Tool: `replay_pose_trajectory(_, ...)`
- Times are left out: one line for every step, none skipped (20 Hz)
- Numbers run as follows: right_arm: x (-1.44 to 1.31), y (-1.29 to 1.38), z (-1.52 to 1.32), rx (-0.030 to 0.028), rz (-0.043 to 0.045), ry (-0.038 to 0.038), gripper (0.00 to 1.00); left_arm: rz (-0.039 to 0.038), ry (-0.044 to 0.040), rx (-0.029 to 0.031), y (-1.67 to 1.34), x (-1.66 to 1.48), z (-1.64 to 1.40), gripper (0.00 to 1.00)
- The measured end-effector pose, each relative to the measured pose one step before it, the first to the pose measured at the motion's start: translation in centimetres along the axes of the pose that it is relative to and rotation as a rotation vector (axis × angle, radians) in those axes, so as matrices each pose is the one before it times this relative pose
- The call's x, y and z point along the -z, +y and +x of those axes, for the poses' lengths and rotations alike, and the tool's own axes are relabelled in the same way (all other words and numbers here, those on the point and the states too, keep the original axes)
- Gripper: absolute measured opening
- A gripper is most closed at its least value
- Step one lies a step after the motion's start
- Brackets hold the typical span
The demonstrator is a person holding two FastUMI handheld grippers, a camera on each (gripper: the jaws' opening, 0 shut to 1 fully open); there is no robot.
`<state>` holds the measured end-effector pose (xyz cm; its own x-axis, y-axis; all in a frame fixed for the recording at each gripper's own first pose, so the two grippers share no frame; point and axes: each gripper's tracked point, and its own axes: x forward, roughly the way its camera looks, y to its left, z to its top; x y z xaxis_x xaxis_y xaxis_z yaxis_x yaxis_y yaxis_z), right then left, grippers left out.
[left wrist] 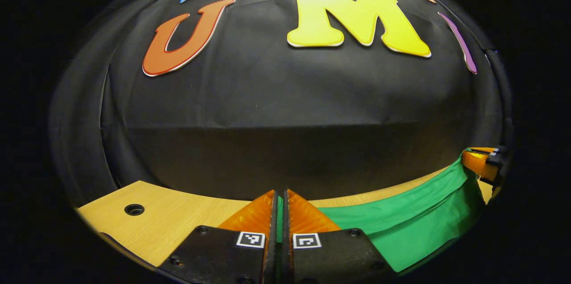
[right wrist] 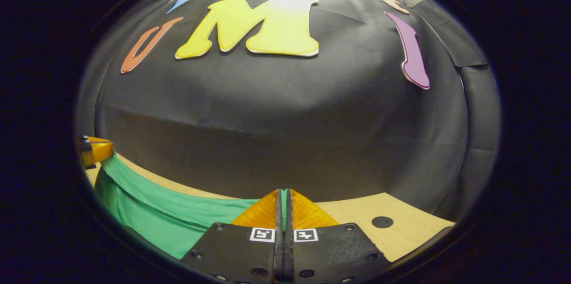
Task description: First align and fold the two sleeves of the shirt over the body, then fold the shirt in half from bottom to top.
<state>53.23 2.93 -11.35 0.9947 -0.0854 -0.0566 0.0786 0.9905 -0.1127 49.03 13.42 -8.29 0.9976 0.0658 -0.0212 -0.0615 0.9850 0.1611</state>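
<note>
A green shirt (left wrist: 401,226) hangs stretched above the wooden table (left wrist: 169,217), held by one edge between both grippers. My left gripper (left wrist: 280,203) is shut on that edge, a thin strip of green cloth pinched between its fingers. Far right in the left gripper view, the right gripper (left wrist: 484,163) grips the other end. In the right gripper view my right gripper (right wrist: 283,201) is likewise shut on the green shirt (right wrist: 169,217), which runs off to the left to the left gripper (right wrist: 96,150). The cloth sags slightly between them; sleeves are hidden below.
The black booth wall (left wrist: 285,110) rises just behind the table's far edge. A round hole (left wrist: 134,209) sits in the tabletop on the left, and a dark round disc (right wrist: 382,221) lies in the table (right wrist: 401,230) on the right.
</note>
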Motion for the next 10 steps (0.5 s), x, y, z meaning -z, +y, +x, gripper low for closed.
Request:
replay_pose_trajectory(0.188,-0.228,-0.206,0.00388,0.00836,0.00727,0.14,0.01073,0.01442,-0.00108,0.327,0.564,-0.006,0.07)
replay_pose_trajectory(-0.442,0.165,-0.535,-0.01567,0.01484,-0.00136,0.55,-0.02018,0.01226,0.01431,0.109,0.508,-0.002,0.38)
replay_pose_trajectory(0.076,0.082,0.207,-0.01102,0.02039,-0.00804,0.97,-0.0299,0.00065,0.01073,0.143,0.205,-0.603,0.69)
replay_pose_trajectory(-0.324,-0.062,-0.789,-0.00192,0.01288,-0.01566,0.94,-0.03312,-0.02855,-0.00257,0.188,-0.729,-0.724,1.0)
replay_pose_trajectory(-0.458,-0.393,-0.582,0.0127,-0.00151,-0.03416,0.95,-0.01737,-0.0205,-0.00689,0.237,-0.666,-0.538,1.0)
replay_pose_trajectory(-0.391,-0.546,-0.708,0.02101,-0.02313,-0.03878,0.95,-0.01061,-0.02333,-0.01692,0.435,-0.648,-0.857,1.0)
replay_pose_trajectory(-0.325,-0.738,-0.663,0.03191,-0.03148,-0.03514,0.96,-0.0078,-0.01365,-0.00906,0.45,-0.024,-0.837,1.0)
replay_pose_trajectory(-0.25,-0.753,-0.7,0.03278,-0.01908,-0.02235,0.95,0.01256,-0.00596,-0.00805,0.269,0.321,-0.922,1.0)
replay_pose_trajectory(-0.068,-0.398,-0.95,0.01568,0.00187,-0.00789,0.95,0.02895,-0.024,-0.0334,0.848,-0.029,-0.706,1.0)
replay_pose_trajectory(-0.275,-0.118,-1.174,0.00271,0.01874,-0.00746,0.95,0.02117,0.00245,-0.01906,0.728,0.17,-0.882,1.0)
